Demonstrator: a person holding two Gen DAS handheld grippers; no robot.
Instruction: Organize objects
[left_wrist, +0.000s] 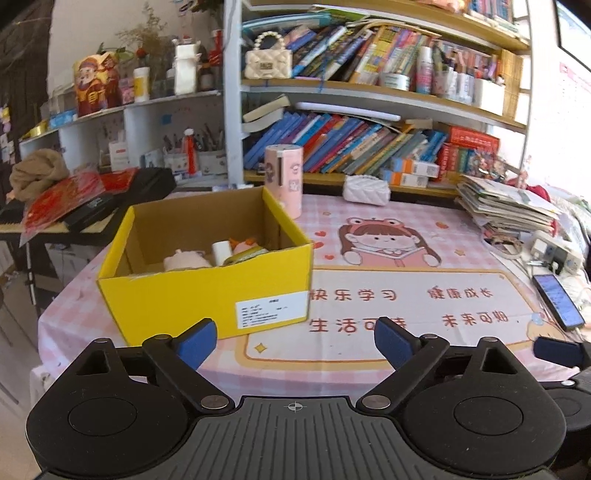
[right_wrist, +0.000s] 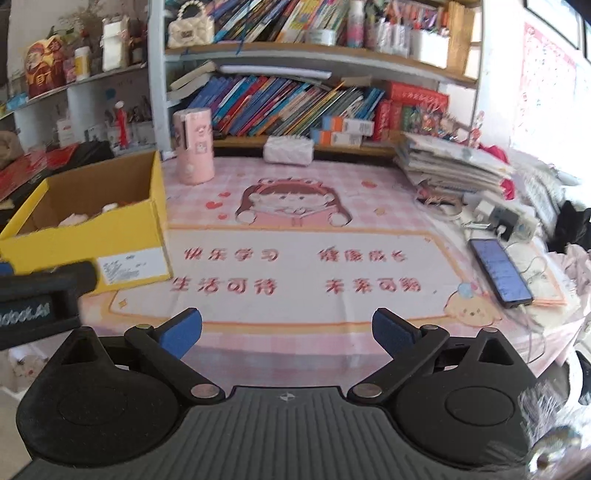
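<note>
Yellow cardboard box with brown insides (left_wrist: 207, 291) sits on the left part of the pink checked tablecloth with the cartoon girl print (left_wrist: 388, 266), and it already has stuff in it: a pale pink plush thing (left_wrist: 186, 260), a small white cylinder (left_wrist: 221, 252) and something orange and greenish behind it that I can't make out. So I'd say the sorting is mostly done, maybe finished.

Both tools are empty-handed. Left gripper (left_wrist: 295, 341) has its blue pads spread wide with nothing between them, hanging just in front of the box's near wall. Right gripper (right_wrist: 288, 334) is the same deal, jaws wide apart, over the bare middle of the cloth with nothing in reach.

What's left, if anything? The centre of the table has no loose small items that I can see. Still out: a pink cylindrical canister with cartoon stickers (left_wrist: 284, 177) standing right behind the box, a white quilted pouch (left_wrist: 366, 189) at the foot of the bookshelf, a stack of papers and booklets (left_wrist: 506, 206) on the right, and a dark smartphone with a lit screen (right_wrist: 500, 271) near the right edge next to some chargers. Can't tell whether those count as things to organize or just live there. If they do, the canister looks like the easiest next grab for the left side.
</note>
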